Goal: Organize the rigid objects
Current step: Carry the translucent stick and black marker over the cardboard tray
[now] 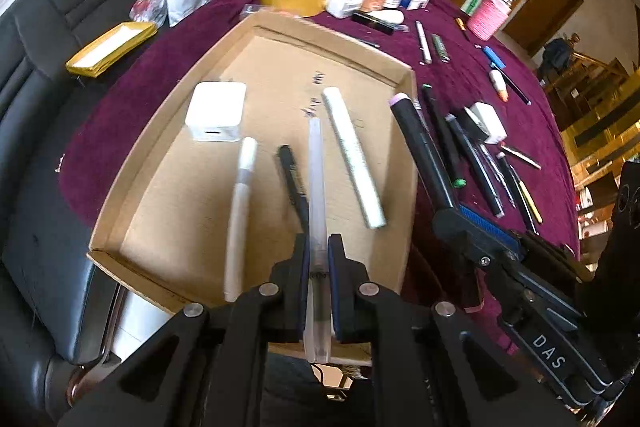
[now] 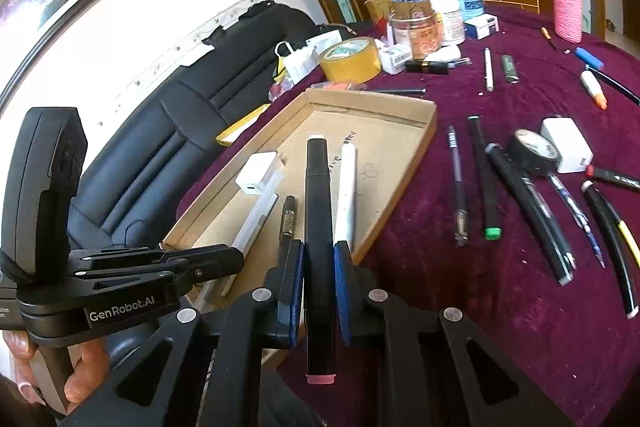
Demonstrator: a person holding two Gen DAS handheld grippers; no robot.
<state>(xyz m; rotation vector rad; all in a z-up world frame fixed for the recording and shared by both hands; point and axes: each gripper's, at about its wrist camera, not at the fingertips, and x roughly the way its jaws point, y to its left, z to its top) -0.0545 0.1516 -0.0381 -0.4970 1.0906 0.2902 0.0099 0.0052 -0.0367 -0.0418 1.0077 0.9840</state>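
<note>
Left tongs (image 1: pixel 318 259) clamp a clear, frosted plastic pen (image 1: pixel 317 187) between blue pads, its slim barrel reaching over the shallow cardboard tray (image 1: pixel 132 163). Inside the tray lie a white cube charger (image 1: pixel 216 111), a white stick (image 1: pixel 354 157), a pale tube (image 1: pixel 240 211), somewhat blurred, and a black pen (image 1: pixel 292 179).

Seen from the right wrist, the right tongs (image 2: pixel 319 267) grip a thick matte-black marker (image 2: pixel 318 227) with a pink end cap, held above the tray's near corner. Loose pens (image 2: pixel 458 187) are scattered over the purple velvety desk (image 2: pixel 460 307) beside a roll of yellow tape (image 2: pixel 352 61).
</note>
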